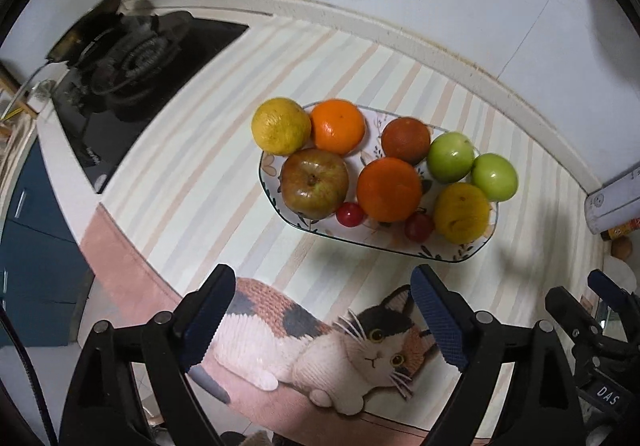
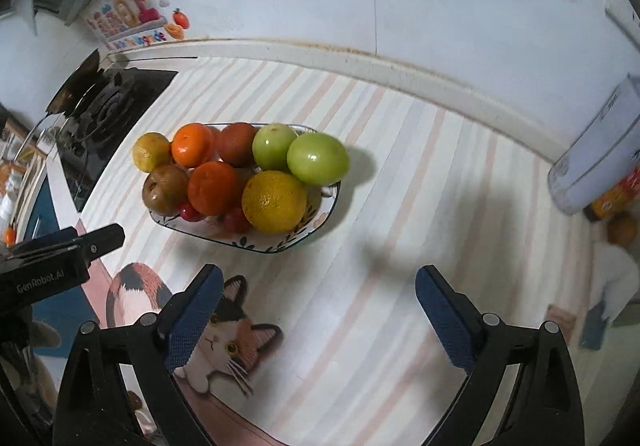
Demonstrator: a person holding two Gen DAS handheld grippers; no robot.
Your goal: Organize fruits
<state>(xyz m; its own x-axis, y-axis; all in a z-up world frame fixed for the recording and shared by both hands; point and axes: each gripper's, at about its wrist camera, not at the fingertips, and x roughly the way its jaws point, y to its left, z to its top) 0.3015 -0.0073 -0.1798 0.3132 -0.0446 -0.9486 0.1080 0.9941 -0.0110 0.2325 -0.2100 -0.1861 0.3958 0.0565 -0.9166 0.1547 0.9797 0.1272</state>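
Observation:
A patterned plate (image 1: 460,256) on the striped mat holds a yellow citrus (image 1: 281,126), two oranges (image 1: 338,126), a dark red fruit (image 1: 405,139), a brownish apple (image 1: 314,182), two green fruits (image 1: 451,156), another yellow citrus (image 1: 462,212) and two small red fruits (image 1: 350,214). The plate also shows in the right wrist view (image 2: 280,246). My left gripper (image 1: 322,286) is open and empty, in front of the plate. My right gripper (image 2: 318,280) is open and empty, in front of and to the right of the plate.
A black gas stove (image 1: 132,74) sits at the left. A wall with a raised ledge (image 1: 440,54) runs behind the mat. A white container (image 2: 596,150) and orange items stand at the right. The mat has a cat picture (image 1: 360,350).

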